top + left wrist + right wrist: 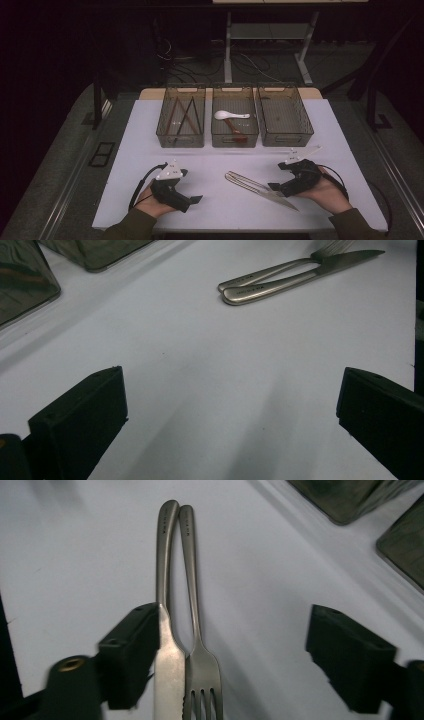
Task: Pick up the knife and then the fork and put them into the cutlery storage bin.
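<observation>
A steel knife [167,665] and a steel fork [202,670] lie side by side on the white table [215,165], handles touching, at the front right. In the high view the knife [287,204] and the fork [245,181] point towards my right hand. My right gripper [232,625] straddles both; one jaw sits against the knife blade, the other stands well clear of the fork, so it is open. At the front left my left gripper [192,201] rests low over bare table, open [230,385], with the knife [300,277] and fork [265,272] farther off.
Three dark see-through bins stand in a row at the back. The left bin [181,145] holds chopsticks, the middle bin [235,145] a white spoon [231,115] and a brown one, and the right bin [287,142] looks empty. A pale thin stick [306,150] lies before it.
</observation>
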